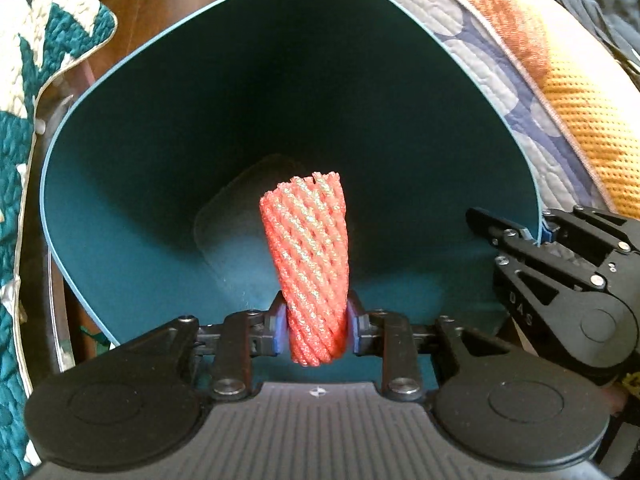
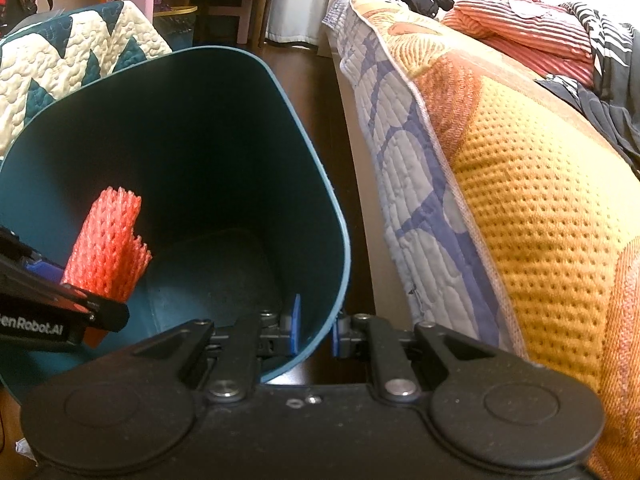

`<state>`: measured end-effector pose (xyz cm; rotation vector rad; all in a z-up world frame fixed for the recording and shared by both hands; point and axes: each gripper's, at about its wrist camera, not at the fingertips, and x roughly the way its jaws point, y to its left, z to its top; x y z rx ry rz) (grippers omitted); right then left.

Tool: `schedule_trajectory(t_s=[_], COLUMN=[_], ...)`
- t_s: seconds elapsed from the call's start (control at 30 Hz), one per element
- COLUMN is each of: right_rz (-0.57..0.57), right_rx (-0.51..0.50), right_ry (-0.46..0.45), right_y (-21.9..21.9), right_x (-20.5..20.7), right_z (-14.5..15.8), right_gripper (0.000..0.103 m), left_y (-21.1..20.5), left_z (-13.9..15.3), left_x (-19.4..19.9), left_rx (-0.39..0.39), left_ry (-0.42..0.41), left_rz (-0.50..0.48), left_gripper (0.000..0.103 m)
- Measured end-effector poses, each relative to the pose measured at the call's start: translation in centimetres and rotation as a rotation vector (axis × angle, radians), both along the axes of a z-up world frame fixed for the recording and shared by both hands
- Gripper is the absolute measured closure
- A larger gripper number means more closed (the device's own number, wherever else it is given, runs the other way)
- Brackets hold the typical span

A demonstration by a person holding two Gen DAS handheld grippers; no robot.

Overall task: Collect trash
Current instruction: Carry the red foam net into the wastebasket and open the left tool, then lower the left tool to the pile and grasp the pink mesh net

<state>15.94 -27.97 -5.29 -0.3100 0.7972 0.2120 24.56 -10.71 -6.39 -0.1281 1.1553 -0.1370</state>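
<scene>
The left gripper [image 1: 316,330] holds a red foam fruit net [image 1: 310,264], a tube-shaped sleeve of mesh, and its two blue pads press the lower part of this sleeve from both sides, so the jaws stand only narrowly apart with the net squeezed between them. The net's long axis runs forward from the gripper, in line with the fingers, and its free end points into the open mouth of the teal trash bin [image 1: 160,208]. In the right wrist view the same net [image 2: 106,248] is seen already inside the rim, above the bin's floor, which looks bare. The right gripper [image 2: 314,330] is closed on the wall of the bin [image 2: 328,240], one blue pad inside and one outside the rim, and it seems to hold the bin tilted toward the left hand. The bin stands just beside a bed with a quilted cover [image 2: 400,168] and an orange mesh blanket [image 2: 540,208]. As I judge it, the relation that matters is that the net hangs over the inner space of the bin, well inside the rim, so the coming move needs only that the left jaws open and let it fall; no more reaching should be necessary.
</scene>
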Motion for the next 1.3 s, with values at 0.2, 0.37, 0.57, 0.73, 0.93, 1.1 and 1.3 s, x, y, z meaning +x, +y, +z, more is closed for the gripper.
schedule_trajectory(t_s=[0.2, 0.37, 0.57, 0.73, 0.93, 1.1, 1.3], right_rz=[0.006, 0.016, 0.013, 0.011, 0.010, 0.007, 0.005], right_rx=[-0.004, -0.009, -0.008, -0.005, -0.002, 0.001, 0.002], right_ry=[-0.001, -0.005, -0.003, -0.001, -0.001, 0.002, 0.002], right_y=[0.1, 0.3, 0.3, 0.1, 0.1, 0.0, 0.0], right_x=[0.1, 0.2, 0.4, 0.5, 0.5, 0.5, 0.5], right_z=[0.0, 0.0, 0.0, -0.1, -0.1, -0.1, -0.1], right_gripper=[0.089, 0.089, 0.089, 0.089, 0.089, 0.089, 0.089], left_y=[-0.2, -0.5, -0.4, 0.8, 3.5, 5.6, 7.0], left_z=[0.0, 0.6, 2.3, 4.1, 5.3, 3.9, -1.7], left_x=[-0.6, -1.1, -2.6, -5.0, -8.5, -11.0, -12.4], left_rx=[0.003, 0.003, 0.008, -0.010, -0.025, -0.004, 0.010], left_ry=[-0.006, -0.049, -0.106, -0.171, -0.201, -0.177, -0.037], left_rz=[0.006, -0.004, -0.022, -0.037, -0.004, 0.036, 0.062], left_gripper=[0.051, 0.039, 0.039, 0.031, 0.021, 0.019, 0.016])
